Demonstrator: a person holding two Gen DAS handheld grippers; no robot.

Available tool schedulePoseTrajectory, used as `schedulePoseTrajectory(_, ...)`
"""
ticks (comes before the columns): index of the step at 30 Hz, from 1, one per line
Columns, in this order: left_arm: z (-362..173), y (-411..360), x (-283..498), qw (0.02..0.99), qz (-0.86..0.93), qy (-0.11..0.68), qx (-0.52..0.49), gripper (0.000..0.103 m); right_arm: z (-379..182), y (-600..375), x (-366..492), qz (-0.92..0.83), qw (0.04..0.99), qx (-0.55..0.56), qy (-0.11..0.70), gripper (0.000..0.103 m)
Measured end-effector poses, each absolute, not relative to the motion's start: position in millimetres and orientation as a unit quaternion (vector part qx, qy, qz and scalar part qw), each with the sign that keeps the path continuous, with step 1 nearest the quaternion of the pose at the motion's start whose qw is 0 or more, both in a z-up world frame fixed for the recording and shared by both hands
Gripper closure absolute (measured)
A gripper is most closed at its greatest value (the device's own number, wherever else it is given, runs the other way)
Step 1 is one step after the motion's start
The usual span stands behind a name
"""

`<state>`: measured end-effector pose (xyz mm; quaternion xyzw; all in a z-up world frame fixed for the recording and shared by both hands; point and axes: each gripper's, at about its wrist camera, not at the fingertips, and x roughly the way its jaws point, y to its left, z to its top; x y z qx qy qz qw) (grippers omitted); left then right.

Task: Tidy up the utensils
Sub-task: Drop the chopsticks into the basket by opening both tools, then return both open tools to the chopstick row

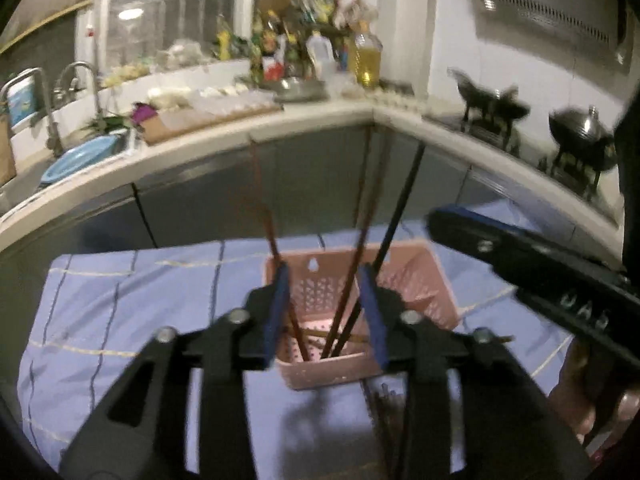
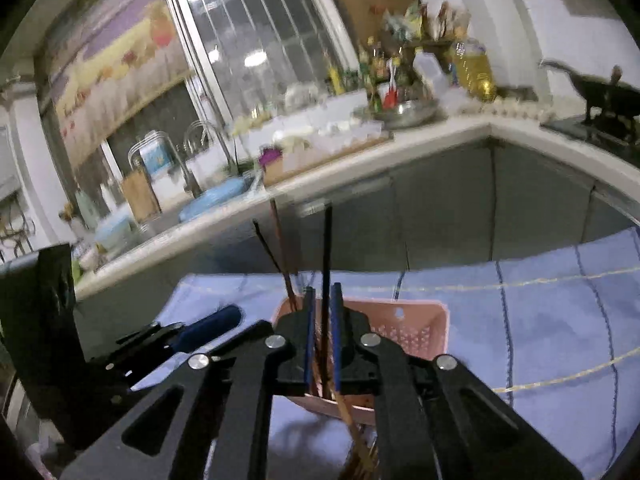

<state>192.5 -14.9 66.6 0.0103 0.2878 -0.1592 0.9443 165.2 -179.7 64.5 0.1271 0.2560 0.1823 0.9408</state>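
Right gripper (image 2: 322, 332) fingers pinching black chopstick (image 2: 327, 248) over pink basket (image 2: 416, 330), left gripper (image 1: 324, 312) agape, empty

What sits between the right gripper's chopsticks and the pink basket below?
Nothing visible. The right gripper holds a chopstick directly over the pink basket, whose open top is unobstructed. The left gripper hovers open beside it, not across the opening.

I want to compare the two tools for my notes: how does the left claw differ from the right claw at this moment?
The left claw stands wide open, while the right claw is nearly shut, with only a narrow gap. The left claw holds nothing; chopsticks merely pass between its fingers. The right claw seems to pinch a dark chopstick, though contact is hard to confirm. Both have blue pads and hover over the pink basket.
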Motion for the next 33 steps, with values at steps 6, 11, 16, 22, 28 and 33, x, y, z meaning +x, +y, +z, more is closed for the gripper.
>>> schedulePoseTrajectory(6,89,18,120,0.963,-0.135,0.224,-0.057,0.051,102,-199,84,0.179,0.963,0.137,0.149,0.046)
schedulePoseTrajectory(11,41,23,63,0.959,-0.138,0.243,-0.051,0.051,72,-214,20,0.175,0.964,0.150,0.132,0.046)
schedulePoseTrajectory(16,-18,22,42,0.936,-0.151,0.318,-0.026,0.051,-4,-215,-4,0.151,0.943,0.172,0.240,0.050)
schedulePoseTrajectory(22,-51,27,32,0.914,-0.165,0.369,-0.041,0.051,-85,-179,-1,0.125,0.909,0.108,0.383,0.074)
schedulePoseTrajectory(28,-69,36,32,0.894,-0.176,0.406,-0.072,0.051,-114,-145,-4,0.120,0.900,0.025,0.419,0.075)
schedulePoseTrajectory(33,-75,29,30,0.888,-0.185,0.417,-0.063,0.051,-118,-145,-6,0.106,0.907,0.005,0.408,0.075)
